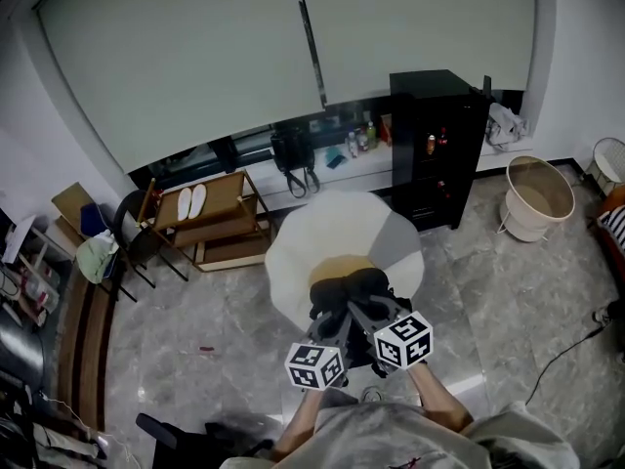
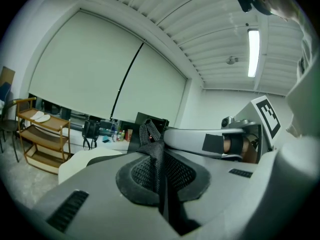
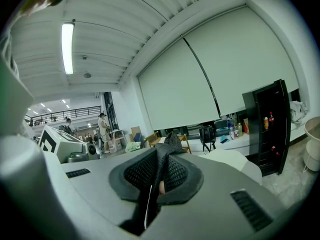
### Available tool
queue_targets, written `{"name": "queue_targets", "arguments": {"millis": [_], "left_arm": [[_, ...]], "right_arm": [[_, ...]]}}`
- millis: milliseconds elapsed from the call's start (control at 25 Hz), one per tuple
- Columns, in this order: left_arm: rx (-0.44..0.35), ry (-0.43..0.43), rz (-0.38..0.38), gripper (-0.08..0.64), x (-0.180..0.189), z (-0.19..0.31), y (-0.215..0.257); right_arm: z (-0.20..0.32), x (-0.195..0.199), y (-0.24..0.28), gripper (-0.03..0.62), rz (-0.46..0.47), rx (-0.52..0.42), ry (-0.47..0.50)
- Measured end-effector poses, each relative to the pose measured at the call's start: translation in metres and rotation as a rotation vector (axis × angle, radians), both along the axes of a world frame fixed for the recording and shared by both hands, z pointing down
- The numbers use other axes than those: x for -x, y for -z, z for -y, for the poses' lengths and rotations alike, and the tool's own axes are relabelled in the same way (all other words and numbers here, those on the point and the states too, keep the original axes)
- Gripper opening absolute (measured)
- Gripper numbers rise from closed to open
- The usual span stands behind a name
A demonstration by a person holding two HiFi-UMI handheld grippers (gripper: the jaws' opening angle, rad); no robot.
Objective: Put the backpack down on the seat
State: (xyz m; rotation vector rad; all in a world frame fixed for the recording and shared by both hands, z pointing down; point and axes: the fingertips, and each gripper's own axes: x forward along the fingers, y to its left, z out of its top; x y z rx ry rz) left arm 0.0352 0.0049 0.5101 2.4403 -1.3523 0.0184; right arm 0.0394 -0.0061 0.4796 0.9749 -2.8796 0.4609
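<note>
In the head view the backpack (image 1: 348, 289) shows only as a dark lump over the tan middle of the pale, rounded seat (image 1: 293, 254). Both tools cover its near side, so its shape is hard to read, and I cannot tell whether it rests on the cushion or hangs just above it. The left gripper (image 1: 328, 326) and the right gripper (image 1: 377, 315) reach forward side by side, and their tips are lost against the dark fabric from this angle. The left gripper view is plainer: the left gripper (image 2: 159, 151) has its jaws pressed together on a webbing strap (image 2: 150, 134) that stands up in a fold between the mesh-faced pads. The bag itself is cut off below the jaws. The right gripper (image 2: 235, 141) shows just beside it there, partly hidden by its own marker cube. In the right gripper view the right gripper (image 3: 162, 170) is likewise clamped on a strip of black webbing (image 3: 172, 142); whether this is the same strap or another cannot be made out. Beyond the seat stand a black cabinet (image 1: 436, 149), a wooden shelf rack (image 1: 210, 218) and a pale basket (image 1: 535, 195), with a small black bag (image 1: 293, 154) on the window ledge.
</note>
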Motion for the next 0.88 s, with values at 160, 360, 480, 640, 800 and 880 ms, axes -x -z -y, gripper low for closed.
{"name": "queue_targets", "arguments": {"millis": [160,360,480,640,800,880], "left_arm": [[0.011,-0.002,0.013,0.046,-0.006,0.007,-0.005],[0.028,0.006,0.016,0.046,-0.005,0.011,-0.009],[0.032,0.014,0.018,0.046,-0.004,0.015,-0.012],[0.038,0.023,0.014,0.046,-0.001,0.020,-0.019],[0.044,0.029,0.008,0.046,0.002,0.029,-0.020],[0.045,0.031,0.004,0.046,0.005,0.035,-0.021]], "right_arm": [[0.008,-0.006,-0.005,0.044,0.013,0.017,-0.002],[0.012,-0.005,-0.010,0.044,0.014,0.036,0.004],[0.017,-0.005,-0.013,0.044,0.015,0.041,0.010],[0.022,-0.001,-0.020,0.044,0.013,0.046,0.019],[0.031,0.002,-0.021,0.044,0.006,0.048,0.028],[0.037,0.006,-0.022,0.044,0.004,0.048,0.031]]}}
